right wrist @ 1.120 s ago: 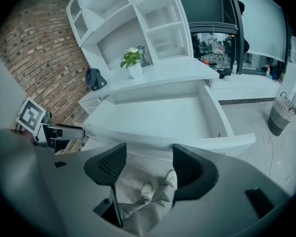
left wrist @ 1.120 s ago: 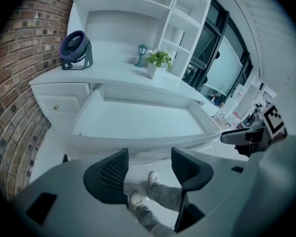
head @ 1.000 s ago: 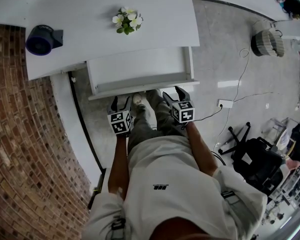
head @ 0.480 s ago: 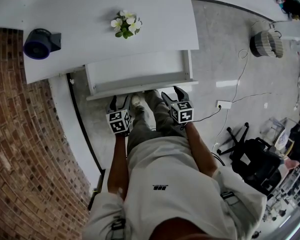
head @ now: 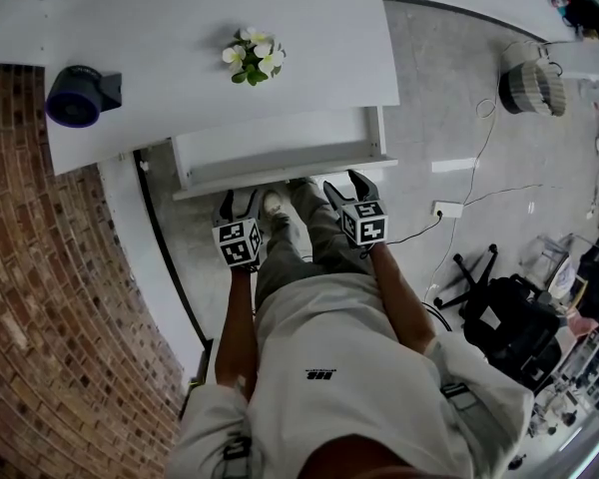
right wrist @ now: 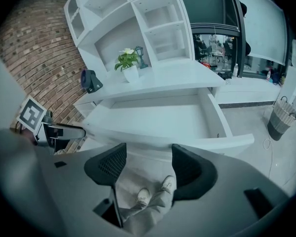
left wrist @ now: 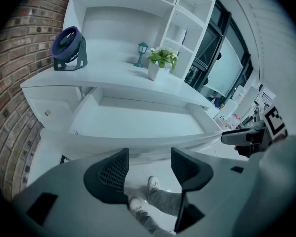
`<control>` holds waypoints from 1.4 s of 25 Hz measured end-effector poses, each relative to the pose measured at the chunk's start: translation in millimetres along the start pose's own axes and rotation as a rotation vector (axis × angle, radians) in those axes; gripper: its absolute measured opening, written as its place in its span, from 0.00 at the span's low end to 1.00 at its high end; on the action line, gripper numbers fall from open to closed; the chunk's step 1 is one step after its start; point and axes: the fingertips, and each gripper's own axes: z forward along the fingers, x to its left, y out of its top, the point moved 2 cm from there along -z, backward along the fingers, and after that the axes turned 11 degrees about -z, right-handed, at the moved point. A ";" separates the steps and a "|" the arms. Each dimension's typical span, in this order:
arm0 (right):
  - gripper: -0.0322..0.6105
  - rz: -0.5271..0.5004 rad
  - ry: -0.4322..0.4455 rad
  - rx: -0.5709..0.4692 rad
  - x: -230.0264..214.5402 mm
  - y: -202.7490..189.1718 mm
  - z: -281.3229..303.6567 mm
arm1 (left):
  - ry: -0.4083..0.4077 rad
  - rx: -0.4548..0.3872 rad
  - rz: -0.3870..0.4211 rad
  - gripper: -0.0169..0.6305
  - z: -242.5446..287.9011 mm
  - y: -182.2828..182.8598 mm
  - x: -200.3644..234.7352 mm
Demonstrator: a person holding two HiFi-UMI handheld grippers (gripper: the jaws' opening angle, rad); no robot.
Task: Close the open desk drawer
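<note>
The white desk drawer (head: 280,146) stands pulled out from under the white desk (head: 180,58), and its inside (left wrist: 138,120) is bare. Both grippers sit just before its front panel (head: 285,176). My left gripper (head: 240,204) is at the panel's left part and my right gripper (head: 347,186) at its right part. Each is open with nothing between its fingers. In the left gripper view the jaws (left wrist: 149,169) point at the panel's lower edge, as they do in the right gripper view (right wrist: 148,167). Whether the tips touch the panel is unclear.
On the desk stand a dark fan (head: 77,95) at the left and a small potted plant (head: 253,53). A brick wall (head: 50,297) runs along the left. The person's legs and shoes (head: 275,206) are under the drawer. A cable and socket (head: 449,208) lie on the floor at the right.
Less of the drawer shows beyond the desk edge than a second ago: it has slid in a little. Both grippers keep their places at its front panel, still open.
</note>
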 end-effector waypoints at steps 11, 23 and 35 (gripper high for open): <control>0.50 0.001 -0.011 -0.006 -7.6 14.3 8.6 | -0.005 -0.007 0.001 0.45 9.5 15.8 -0.3; 0.50 -0.012 -0.020 -0.024 -14.6 27.6 17.9 | -0.007 -0.024 0.001 0.45 17.9 31.3 0.3; 0.50 -0.026 -0.034 -0.031 -22.9 41.5 28.9 | -0.012 -0.039 0.012 0.45 28.2 49.2 1.6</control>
